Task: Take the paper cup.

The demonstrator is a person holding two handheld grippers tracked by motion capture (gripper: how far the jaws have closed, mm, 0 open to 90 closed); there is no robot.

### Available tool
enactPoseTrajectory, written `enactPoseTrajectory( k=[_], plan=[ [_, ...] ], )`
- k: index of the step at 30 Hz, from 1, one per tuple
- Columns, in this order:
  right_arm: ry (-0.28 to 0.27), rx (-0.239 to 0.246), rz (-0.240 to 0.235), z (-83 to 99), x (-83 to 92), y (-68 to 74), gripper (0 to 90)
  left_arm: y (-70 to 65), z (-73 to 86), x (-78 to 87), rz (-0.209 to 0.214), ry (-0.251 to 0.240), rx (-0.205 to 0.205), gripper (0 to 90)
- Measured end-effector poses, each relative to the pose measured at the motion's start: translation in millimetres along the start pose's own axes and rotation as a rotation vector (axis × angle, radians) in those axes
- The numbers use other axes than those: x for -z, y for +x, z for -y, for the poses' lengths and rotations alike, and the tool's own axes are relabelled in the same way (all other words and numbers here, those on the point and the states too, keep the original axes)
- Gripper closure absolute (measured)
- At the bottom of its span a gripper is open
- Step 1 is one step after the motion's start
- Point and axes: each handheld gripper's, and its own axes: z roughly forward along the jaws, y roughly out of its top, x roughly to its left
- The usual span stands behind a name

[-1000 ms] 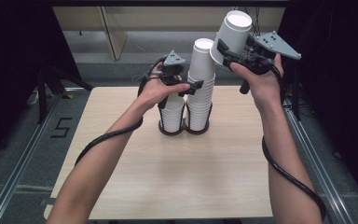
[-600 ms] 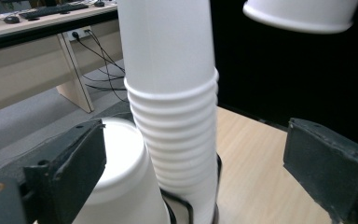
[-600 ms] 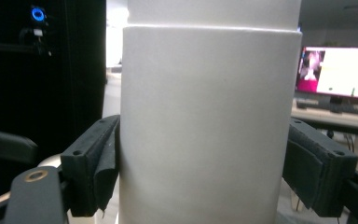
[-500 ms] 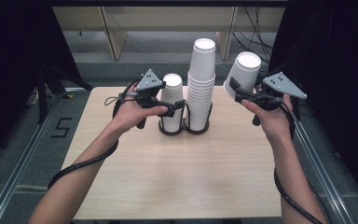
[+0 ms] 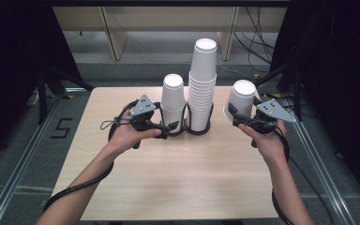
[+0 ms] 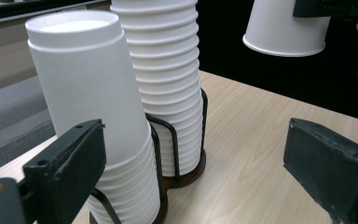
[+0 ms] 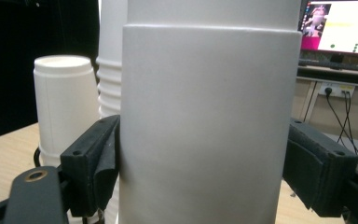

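The right gripper point(image 5: 236, 118) holds a single white paper cup point(image 5: 240, 99) upside down, its jaws closed on the cup's wall from both sides. In the right gripper view the cup point(image 7: 205, 121) stands between the two black jaws, pressed by both, with its closed bottom up. It hangs above the counter point(image 5: 178, 183), off to the side of the two stacks.

The left gripper point(image 5: 168, 129) has its jaws spread wide with nothing clamped. In the left gripper view the short stack of cups point(image 6: 98, 116) sits just behind the left-hand jaw, partly between the jaws, and the right-hand jaw stands clear over bare counter. The tall stack point(image 6: 168, 79) rises beyond the short one, farther ahead of the jaws. Both stacks sit upside down in a black wire holder point(image 6: 175, 154) with a dark round base. The held cup point(image 6: 286, 28) shows up and beyond the right-hand jaw.
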Motion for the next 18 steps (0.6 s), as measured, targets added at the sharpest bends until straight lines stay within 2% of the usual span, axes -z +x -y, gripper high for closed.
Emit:
enactPoseTrajectory(
  k=[7, 9, 17, 18],
  plan=[
    [0.037, 0.011, -0.002, 22.5, 2.1, 3.4, 19.7, -2.0, 13.7, -1.7, 0.007, 0.013, 0.007, 5.5],
    [0.060, -0.011, -0.009, 27.5, 2.5, 3.8, 19.7, -1.2, 16.1, -3.0, 0.010, 0.013, 0.012, 5.5],
    [0.062, -0.010, 0.011, 36.1, 11.9, -0.8, 19.7, -4.4, 11.9, -9.7, 0.014, 0.004, 0.018, 5.6],
    [0.075, -0.012, 0.010, 37.2, 13.3, -1.2, 19.7, -5.3, 11.5, -9.7, 0.015, 0.009, 0.016, 5.6]
  ],
)
